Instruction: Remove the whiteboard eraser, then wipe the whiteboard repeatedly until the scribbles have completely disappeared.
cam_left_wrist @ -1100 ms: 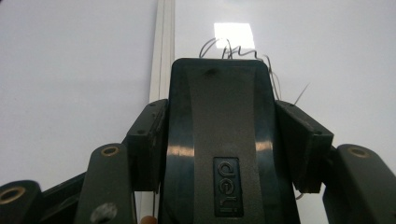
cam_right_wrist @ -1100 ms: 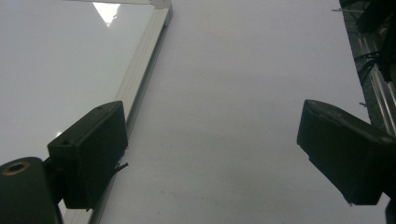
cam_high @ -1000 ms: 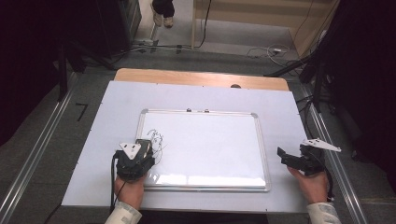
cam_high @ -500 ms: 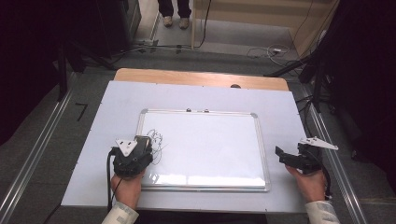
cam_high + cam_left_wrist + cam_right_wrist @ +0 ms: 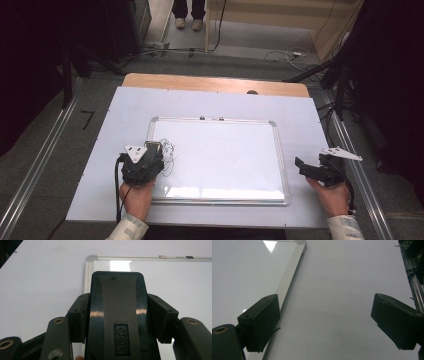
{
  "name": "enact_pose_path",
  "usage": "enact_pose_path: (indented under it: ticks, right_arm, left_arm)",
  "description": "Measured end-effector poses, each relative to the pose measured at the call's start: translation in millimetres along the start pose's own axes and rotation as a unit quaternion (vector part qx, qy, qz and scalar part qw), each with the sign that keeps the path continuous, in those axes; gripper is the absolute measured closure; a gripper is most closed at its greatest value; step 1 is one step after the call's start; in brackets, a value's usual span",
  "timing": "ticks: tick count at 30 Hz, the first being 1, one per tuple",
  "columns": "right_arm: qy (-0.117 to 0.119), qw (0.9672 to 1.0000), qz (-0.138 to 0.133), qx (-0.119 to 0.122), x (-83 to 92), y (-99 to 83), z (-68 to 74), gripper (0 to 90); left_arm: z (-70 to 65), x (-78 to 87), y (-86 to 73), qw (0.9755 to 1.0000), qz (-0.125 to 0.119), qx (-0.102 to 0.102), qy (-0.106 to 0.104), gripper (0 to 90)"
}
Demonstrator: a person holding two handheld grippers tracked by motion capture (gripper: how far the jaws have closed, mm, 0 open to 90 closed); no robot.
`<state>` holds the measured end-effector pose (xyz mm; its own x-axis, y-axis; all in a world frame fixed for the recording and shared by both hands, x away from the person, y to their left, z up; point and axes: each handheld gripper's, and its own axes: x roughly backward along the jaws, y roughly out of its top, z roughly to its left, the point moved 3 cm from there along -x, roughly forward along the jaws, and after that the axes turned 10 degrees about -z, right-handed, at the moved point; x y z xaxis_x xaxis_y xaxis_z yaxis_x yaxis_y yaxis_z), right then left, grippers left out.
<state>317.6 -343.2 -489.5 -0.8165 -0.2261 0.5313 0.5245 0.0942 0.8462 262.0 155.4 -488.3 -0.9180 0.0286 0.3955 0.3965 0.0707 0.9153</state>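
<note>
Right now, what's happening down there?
Left gripper shut on eraser over whiteboard scribble. Right gripper open, empty. Nothing in the way.

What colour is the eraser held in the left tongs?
Black with a dark grey centre strip: the eraser, clamped in the left tongs. Left gripper view shows it best.
</note>
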Motion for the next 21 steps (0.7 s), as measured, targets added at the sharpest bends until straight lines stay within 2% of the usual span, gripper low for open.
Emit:
enact_pose_path:
  ticks: [11,21]
  right_arm:
    - [0.002,1.0,-0.005,-0.001,0.9,0.4,-0.9,7.2]
    - [0.0,1.0,-0.003,-0.002,1.5,-0.4,-0.9,7.2]
  left_arm:
    - [-0.3,-8.3,4.4,1.0,0.002,0.005,-0.002,40.7]
    - [-3.6,-22.7,1.8,0.9998,0.018,0.007,-0.002,40.7]
